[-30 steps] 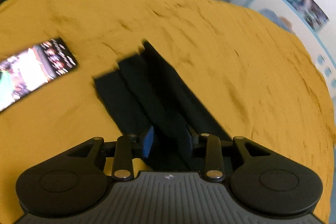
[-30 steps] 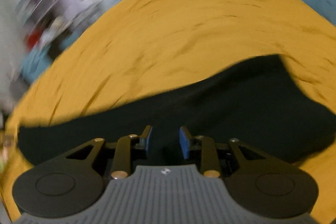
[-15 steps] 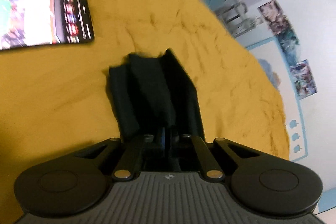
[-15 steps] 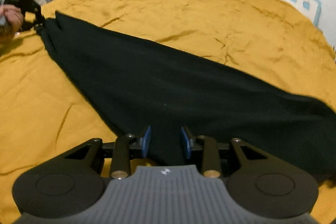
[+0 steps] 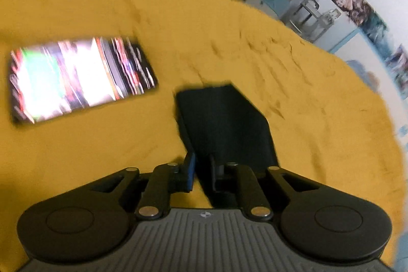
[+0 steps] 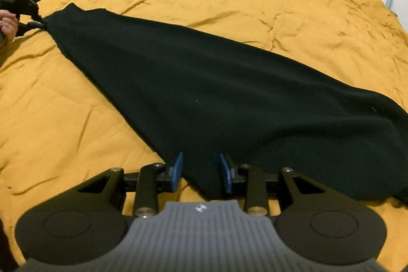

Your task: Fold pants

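Phone (image 5: 79,79): lying lit on the yellow bedspread (image 5: 318,119), near its left edge, blurring as the camera swings.
Left gripper (image 5: 202,171): half a second ago its fingers were pressed tight; now they are easing apart a little but still pinching the leg end, which is flattening out where it was bunched.
Pants (image 6: 204,93): stretching taut across the middle of the bedspread, running toward its right edge.
Right gripper (image 6: 201,171): staying spread, straddling the near edge of the cloth, gripping nothing.
Meaning: straightening looks nearly done; folding is next.
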A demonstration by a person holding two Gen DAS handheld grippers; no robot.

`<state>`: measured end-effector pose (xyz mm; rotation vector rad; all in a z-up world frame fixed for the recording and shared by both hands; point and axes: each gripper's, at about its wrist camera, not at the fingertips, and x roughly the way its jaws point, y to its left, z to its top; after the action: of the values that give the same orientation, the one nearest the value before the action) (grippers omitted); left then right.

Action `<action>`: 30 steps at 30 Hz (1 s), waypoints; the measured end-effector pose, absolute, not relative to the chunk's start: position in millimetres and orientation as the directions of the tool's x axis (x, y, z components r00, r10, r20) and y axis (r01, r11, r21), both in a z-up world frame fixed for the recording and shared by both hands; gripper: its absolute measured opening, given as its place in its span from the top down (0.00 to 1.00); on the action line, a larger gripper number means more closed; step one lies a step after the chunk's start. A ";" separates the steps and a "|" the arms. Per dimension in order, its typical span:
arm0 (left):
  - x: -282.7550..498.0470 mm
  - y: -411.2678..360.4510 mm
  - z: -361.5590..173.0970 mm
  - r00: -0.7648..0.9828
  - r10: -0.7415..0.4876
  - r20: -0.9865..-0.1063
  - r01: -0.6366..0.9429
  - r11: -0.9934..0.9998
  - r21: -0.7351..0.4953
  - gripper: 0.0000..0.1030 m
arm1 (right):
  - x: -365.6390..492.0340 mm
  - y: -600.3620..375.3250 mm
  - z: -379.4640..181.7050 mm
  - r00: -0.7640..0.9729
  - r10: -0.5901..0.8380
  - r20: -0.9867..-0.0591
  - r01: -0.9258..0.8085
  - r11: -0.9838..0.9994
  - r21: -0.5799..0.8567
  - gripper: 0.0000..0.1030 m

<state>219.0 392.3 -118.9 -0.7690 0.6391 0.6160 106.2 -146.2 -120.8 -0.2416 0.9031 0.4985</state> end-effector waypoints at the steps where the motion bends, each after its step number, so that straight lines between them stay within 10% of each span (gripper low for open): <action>1: 217.9 383.1 -110.0 0.656 0.303 -0.691 -0.694 0.603 -0.394 0.87 | 104.4 -148.7 -115.9 0.542 0.314 -0.779 -0.493 0.870 0.008 0.72; 7: 225.7 304.4 -73.4 0.753 0.271 -0.600 -0.502 0.826 -0.257 0.74 | 101.7 -160.2 -139.0 0.616 0.227 -0.755 -0.368 0.930 -0.021 0.66; 15: 237.0 143.7 -80.0 0.781 -0.132 -0.610 -0.025 0.970 -0.242 0.60 | 80.6 -209.9 -128.2 0.537 0.318 -0.781 -0.324 0.933 0.157 0.70; 19: 234.2 61.8 -99.8 0.710 -0.274 -0.648 0.126 0.956 -0.266 0.60 | 86.0 -288.2 -117.3 0.652 0.228 -0.723 -0.017 0.958 0.287 0.63; 27: 216.9 -40.9 -127.0 0.644 -0.357 -0.677 0.311 0.930 -0.194 0.60 | 108.8 -417.4 -167.8 0.789 0.186 -0.586 0.425 0.523 0.739 0.54; 30: 216.9 -55.5 -141.9 0.601 -0.344 -0.722 0.318 0.931 -0.179 0.60 | 130.3 -428.9 -189.8 0.801 0.190 -0.567 0.452 0.428 0.782 0.69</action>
<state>216.9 -55.5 -141.9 -0.0327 0.8433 -0.3837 130.3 -428.9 -189.8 1.1375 0.6547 -0.1796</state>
